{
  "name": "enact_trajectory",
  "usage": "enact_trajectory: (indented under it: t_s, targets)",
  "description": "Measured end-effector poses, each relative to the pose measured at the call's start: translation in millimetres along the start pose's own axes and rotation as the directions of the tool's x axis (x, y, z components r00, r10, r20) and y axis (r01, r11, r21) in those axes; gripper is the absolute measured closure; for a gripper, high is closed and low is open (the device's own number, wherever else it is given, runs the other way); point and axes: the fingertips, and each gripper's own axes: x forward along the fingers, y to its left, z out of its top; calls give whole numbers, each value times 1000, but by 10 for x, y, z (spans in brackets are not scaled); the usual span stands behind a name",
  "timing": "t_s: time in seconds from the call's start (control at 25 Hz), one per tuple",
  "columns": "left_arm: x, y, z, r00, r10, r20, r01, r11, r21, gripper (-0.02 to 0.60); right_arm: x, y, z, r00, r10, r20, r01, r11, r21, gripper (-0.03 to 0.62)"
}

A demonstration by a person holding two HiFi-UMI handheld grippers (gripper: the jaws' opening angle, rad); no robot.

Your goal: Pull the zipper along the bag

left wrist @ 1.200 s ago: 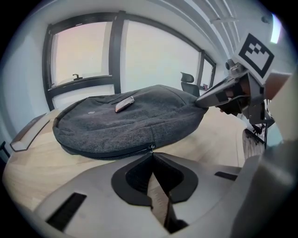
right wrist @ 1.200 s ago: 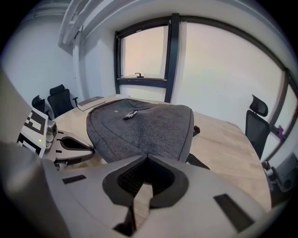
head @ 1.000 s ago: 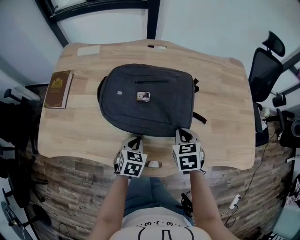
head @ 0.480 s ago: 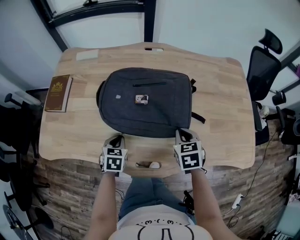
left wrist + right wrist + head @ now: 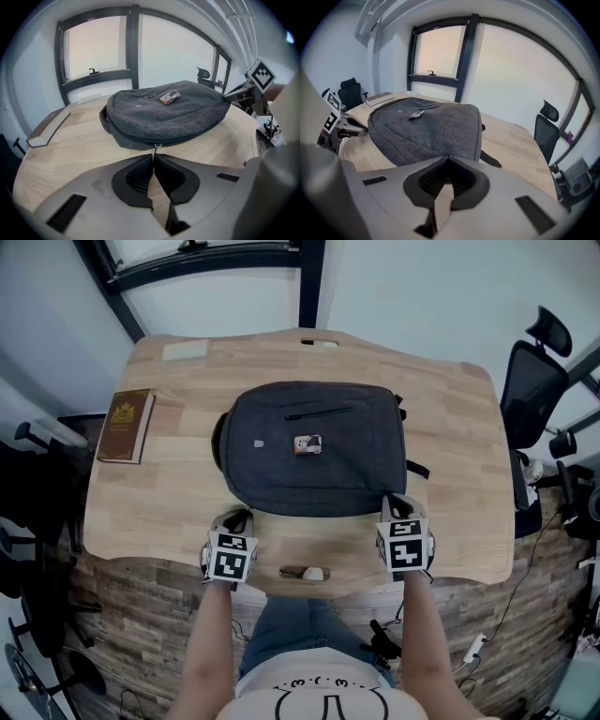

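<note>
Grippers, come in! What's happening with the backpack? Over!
Left gripper shut on zipper pull at backpack near edge. Right gripper shut, seemingly pinching backpack's near right corner. Nothing blocking the zipper line.

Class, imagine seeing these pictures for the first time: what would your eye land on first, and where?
A dark grey backpack lies flat in the middle of the wooden table. At its near edge the left claw is shut on the zipper pull, the right claw on its right corner. A brown book lies by the table's left edge.
</note>
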Motion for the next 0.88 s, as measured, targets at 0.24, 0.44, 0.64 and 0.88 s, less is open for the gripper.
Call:
enact_trajectory:
  t_s: [0.24, 0.44, 0.64, 0.88]
  targets:
    - [84, 30, 168, 1000, -16, 14, 15, 1000, 16, 560, 89, -263, 36, 1000, -26, -13, 26, 1000, -9, 543]
    - [172, -132, 226, 998, -56, 12, 55, 994, 92, 561, 209, -510, 84, 999, -46, 5, 46, 998, 40, 542]
    - [96, -566, 250, 985, -170, -16, 171, 980, 98, 563, 367, -848, 233, 991, -99, 89, 94, 994, 61, 540]
    - [63, -1035, 218, 966, -258, -24, 259, 960, 106, 563, 173, -934, 298, 978, -136, 161, 119, 987, 109, 492]
